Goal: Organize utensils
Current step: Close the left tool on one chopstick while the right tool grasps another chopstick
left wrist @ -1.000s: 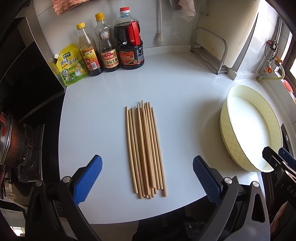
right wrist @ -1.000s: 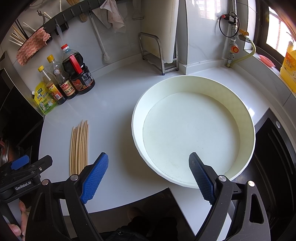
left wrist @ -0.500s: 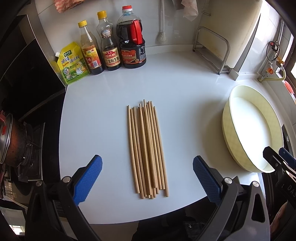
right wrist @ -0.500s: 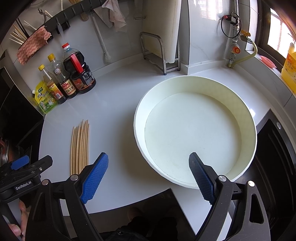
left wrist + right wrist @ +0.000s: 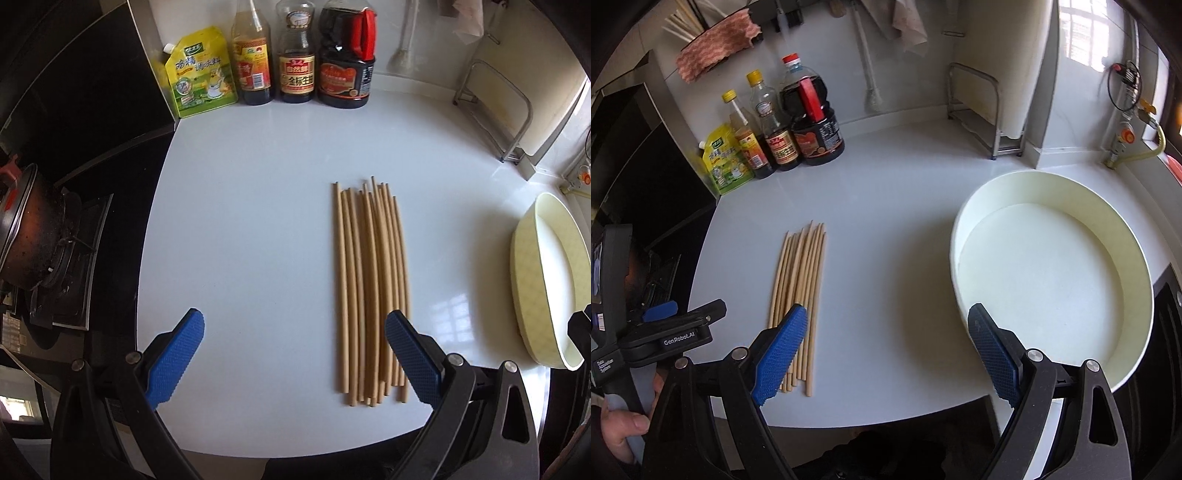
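Both my claws, left claw and right claw, are spread wide, holding nothing. The chopsticks lie loose on the worktop, so an off-centre pinch probably scatters them.

The left hand-held gripper shifted leftward and came closer to the counter, so the chopsticks, earlier centred between its fingers, now lay toward its right finger. The right hand-held gripper also swung left: the round basin slid to the right of its view, and the chopsticks drew in beside its left fingertip.
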A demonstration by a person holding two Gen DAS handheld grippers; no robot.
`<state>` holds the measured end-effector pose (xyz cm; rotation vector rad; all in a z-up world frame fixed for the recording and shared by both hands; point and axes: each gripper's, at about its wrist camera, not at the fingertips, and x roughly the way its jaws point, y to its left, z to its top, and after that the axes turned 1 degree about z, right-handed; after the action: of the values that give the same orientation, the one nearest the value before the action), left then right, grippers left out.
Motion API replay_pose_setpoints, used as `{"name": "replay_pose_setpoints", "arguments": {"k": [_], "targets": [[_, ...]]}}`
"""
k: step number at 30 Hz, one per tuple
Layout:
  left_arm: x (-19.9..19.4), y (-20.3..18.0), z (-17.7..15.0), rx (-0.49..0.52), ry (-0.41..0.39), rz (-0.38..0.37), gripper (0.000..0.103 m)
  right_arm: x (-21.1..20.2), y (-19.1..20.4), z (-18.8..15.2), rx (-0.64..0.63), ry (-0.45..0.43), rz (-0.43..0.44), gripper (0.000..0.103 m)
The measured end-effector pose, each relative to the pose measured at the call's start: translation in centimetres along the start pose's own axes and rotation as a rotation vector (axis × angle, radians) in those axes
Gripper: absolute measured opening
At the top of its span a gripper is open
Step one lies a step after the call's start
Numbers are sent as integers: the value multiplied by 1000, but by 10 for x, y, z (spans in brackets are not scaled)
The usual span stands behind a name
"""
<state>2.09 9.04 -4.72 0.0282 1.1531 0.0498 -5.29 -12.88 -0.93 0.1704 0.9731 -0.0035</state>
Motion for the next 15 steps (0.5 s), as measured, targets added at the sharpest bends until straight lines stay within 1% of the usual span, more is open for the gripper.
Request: {"name": "replay_pose_setpoints", "arguments": {"k": [5,8,15], "targets": [[24,13,-1,17,-10,15,97,35,28,4,-64,52,32,85],[38,15,1,29,-4,6,97,60,41,3,-92,86,28,85],[62,26,7,5,0,-27,97,113,50,-6,-102,169,-20,85]]}}
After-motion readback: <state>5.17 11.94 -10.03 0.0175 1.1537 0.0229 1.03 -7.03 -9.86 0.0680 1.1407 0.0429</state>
